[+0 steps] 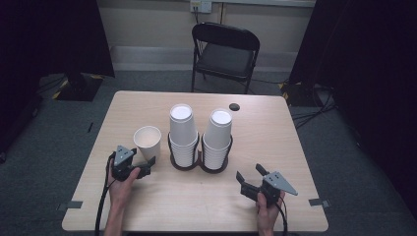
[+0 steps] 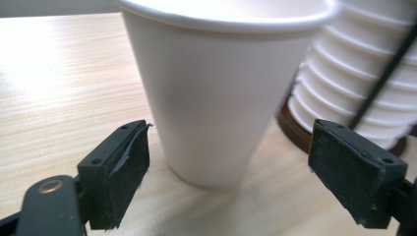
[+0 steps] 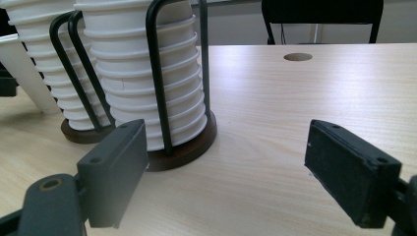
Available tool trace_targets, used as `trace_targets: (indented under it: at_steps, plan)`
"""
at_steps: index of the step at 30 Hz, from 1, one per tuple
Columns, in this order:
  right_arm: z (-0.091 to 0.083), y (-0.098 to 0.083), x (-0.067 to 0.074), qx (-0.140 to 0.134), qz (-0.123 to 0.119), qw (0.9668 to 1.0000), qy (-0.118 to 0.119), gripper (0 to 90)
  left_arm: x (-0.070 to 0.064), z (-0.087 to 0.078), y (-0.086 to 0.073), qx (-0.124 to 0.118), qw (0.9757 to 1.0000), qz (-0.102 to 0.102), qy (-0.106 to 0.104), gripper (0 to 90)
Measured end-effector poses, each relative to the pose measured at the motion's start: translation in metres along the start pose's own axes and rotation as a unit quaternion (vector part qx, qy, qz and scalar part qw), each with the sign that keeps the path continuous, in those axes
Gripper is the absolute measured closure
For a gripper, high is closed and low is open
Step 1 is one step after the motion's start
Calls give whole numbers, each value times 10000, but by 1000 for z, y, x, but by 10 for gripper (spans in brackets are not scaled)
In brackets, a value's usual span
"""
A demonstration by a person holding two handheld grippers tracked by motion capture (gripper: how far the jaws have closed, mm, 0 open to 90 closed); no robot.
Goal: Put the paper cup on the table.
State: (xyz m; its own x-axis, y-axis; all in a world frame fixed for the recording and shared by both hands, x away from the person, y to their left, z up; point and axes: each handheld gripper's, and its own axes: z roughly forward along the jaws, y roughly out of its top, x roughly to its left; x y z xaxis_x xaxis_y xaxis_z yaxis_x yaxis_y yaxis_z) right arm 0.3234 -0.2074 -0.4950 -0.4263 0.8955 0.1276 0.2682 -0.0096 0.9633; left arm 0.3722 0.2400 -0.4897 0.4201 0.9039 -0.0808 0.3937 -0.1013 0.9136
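Evidently, one single paper cup (image 1: 147, 139) has been stood upright, mouth up, on the table (image 1: 162, 206), just to the left of the two-ring cup holder (image 1: 199, 164), so at least one cup appears to have been dealt with. What is left looks large: two tall stacks of upturned cups, the left stack (image 1: 182, 132) and the right stack (image 1: 218, 137), are seen in the holder, each many cups deep.

Nearest the person, the left gripper (image 1: 143, 166) is held low by the single cup's base. In the left gripper view its jaws are seen partly spread, one pad (image 2: 123, 169) to each side of the cup (image 2: 211, 98), with clear gaps to the wall; nothing is gripped. Whether the cup is being approached or left cannot be judged from these pictures.

The right gripper (image 1: 250, 178) is held apart, near the table's front right, its jaws wide and empty.

The gap between pads and cup is shown by the left gripper view and is lost in the high view, where jaw and cup seem to touch. The black wire uprights of the holder (image 3: 162, 83), its brown base (image 3: 189, 147) and, perhaps, a slight dent in one rim are given by the right gripper view. Farthest off, a round hole (image 1: 234, 106) in the table and a folding chair (image 1: 225, 54) are given by the high view.
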Motion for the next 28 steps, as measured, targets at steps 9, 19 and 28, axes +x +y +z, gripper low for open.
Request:
trace_targets:
  at_steps: [9,19,28]
  plan:
    - [-1,0,0,-5,-1,10000,-4,159,-23,-27,-8,-344,9983,71,-471,153]
    - [0,0,0,30,34,10000,-3,159,-65,-34,-19,-389,9965,253,-698,153]
    - [5,2,0,339,-18,9994,0,149,-89,-25,-25,-562,9963,375,-525,154]
